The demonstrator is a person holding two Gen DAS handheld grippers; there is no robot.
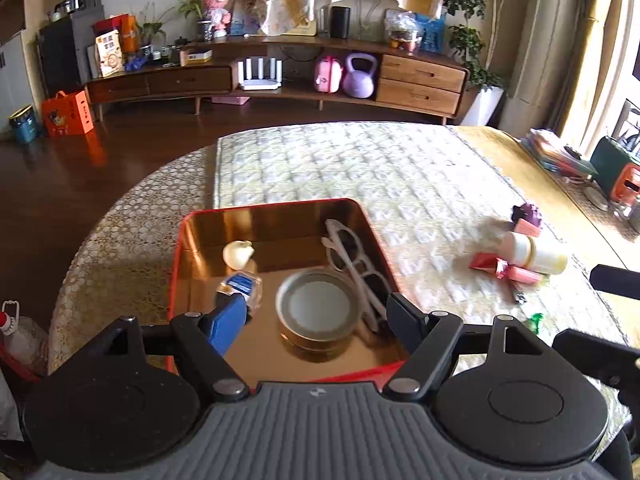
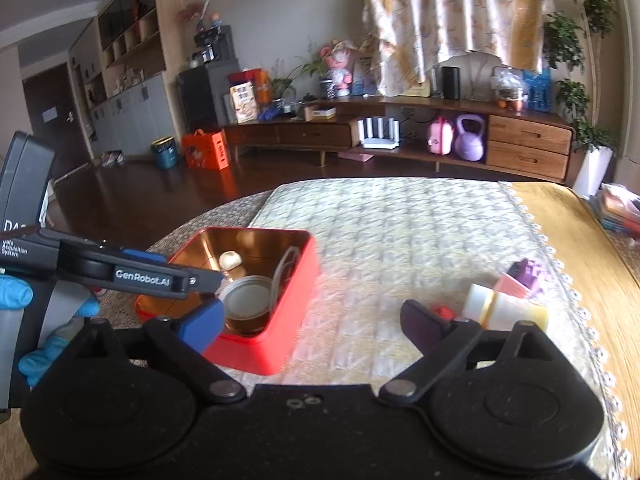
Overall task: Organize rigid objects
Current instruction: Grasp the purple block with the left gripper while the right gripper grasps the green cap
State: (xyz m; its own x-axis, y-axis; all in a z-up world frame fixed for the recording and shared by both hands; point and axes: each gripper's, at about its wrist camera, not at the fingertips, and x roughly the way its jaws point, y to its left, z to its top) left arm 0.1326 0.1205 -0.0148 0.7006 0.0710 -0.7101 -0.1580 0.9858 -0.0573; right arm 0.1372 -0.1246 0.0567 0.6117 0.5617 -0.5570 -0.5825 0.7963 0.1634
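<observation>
— We see the red tin (image 1: 176, 276) as painted metal outside, and inside a polished gold finish that mirrors what lies in it. The round lid (image 1: 318, 312) looks like dull brushed metal.

— We agree. The glasses (image 1: 352, 264) look like smooth white plastic. The tabletop (image 1: 400, 184) wears a quilted, matt cloth, with a lace-like cover at its edge.

— The left tool (image 1: 316, 316) seems matt black plastic, with a ribbed grey body. The floor (image 1: 80, 168) is glossy dark wood.

— The cabinet (image 1: 420, 80) is smooth wood too.
</observation>
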